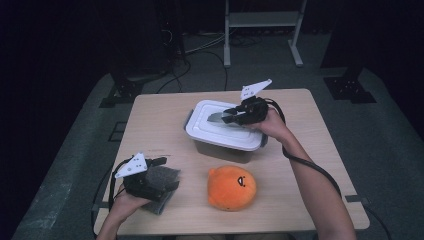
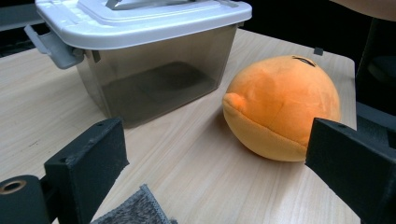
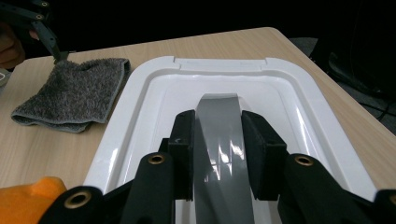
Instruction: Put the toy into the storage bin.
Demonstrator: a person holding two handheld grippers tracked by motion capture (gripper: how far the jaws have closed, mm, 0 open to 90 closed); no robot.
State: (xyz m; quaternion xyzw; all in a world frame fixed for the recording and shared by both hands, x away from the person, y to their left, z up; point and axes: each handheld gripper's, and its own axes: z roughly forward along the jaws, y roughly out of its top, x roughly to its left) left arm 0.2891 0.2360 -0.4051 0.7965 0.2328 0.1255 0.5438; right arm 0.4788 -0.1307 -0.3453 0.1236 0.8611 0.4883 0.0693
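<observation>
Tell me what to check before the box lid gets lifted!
1. Right tongs shut on the grey plastic lid handle: ok.
2. Grey side latch of the clear plastic box with white lid undone: cannot tell.
3. Round orange plush toy apart from the box: ok.
4. Left tongs open, over the grey fuzzy cloth: ok.
5. Box inside free for the toy: ok.

This looks like a recording lab or studio rather than a home. A bare light-wood surface (image 1: 150, 120) stands alone on grey carpet (image 1: 75, 150), with darkness all round. Beyond the right claw (image 1: 231, 116), black cables (image 1: 200, 47) trail over the floor past a white metal frame (image 1: 262, 30), and dark stand bases (image 1: 350, 87) sit at the surface's far corners.
</observation>
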